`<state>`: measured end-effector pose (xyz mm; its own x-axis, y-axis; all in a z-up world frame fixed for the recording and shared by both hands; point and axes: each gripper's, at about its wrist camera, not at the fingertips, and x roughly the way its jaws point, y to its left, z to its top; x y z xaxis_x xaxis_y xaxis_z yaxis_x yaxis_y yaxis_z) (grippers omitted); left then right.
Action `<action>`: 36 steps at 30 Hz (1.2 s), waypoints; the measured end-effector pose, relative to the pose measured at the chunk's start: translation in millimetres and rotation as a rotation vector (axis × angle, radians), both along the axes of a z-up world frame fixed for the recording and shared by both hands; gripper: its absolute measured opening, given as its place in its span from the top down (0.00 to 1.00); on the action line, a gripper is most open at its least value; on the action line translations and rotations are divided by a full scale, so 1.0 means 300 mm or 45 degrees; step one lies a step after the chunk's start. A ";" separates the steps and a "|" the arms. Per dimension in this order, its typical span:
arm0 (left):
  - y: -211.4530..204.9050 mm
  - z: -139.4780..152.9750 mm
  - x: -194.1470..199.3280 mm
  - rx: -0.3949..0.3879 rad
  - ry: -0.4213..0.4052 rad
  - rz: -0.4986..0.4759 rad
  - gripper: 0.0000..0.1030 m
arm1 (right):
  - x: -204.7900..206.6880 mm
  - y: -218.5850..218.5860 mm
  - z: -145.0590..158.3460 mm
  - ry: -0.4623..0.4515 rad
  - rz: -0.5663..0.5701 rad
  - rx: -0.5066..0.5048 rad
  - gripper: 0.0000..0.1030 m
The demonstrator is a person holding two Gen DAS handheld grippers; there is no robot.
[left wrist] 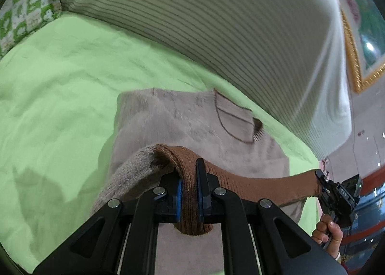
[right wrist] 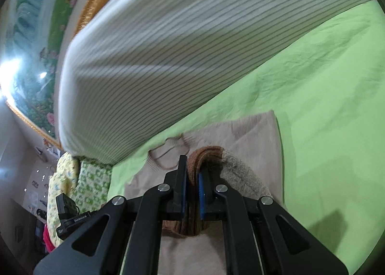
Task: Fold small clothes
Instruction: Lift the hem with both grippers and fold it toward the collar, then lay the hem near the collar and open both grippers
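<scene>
A small beige knitted sweater (left wrist: 192,126) with a brown ribbed hem lies on the light green sheet (left wrist: 60,82). Its neck opening (left wrist: 235,121) points toward the striped cushion. My left gripper (left wrist: 190,178) is shut on the brown hem (left wrist: 252,183), which stretches taut to the right, where my right gripper (left wrist: 322,178) holds its other end. In the right wrist view my right gripper (right wrist: 192,183) is shut on the same brown hem (right wrist: 204,154), lifted above the beige sweater (right wrist: 255,135). The hem edge is raised over the sweater's body.
A large cushion with thin stripes (left wrist: 216,22) stands along the far side of the sheet. A gold-framed picture (right wrist: 31,46) hangs behind it. Patterned green and yellow pillows (right wrist: 79,183) lie at the side. A person's hand (left wrist: 329,231) grips the right tool's handle.
</scene>
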<state>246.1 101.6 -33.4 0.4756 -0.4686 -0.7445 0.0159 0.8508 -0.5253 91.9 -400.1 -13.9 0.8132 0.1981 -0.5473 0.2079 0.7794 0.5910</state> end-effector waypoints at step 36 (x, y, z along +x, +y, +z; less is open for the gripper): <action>-0.238 -0.088 -0.091 0.394 -0.043 -0.237 0.31 | -0.045 0.107 -0.105 0.165 0.225 -0.181 0.31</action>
<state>219.0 30.3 -59.8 0.4302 -0.3044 -0.8498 0.1983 0.9503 -0.2400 78.6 -368.1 -45.5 0.6941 0.2444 -0.6771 0.1280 0.8837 0.4502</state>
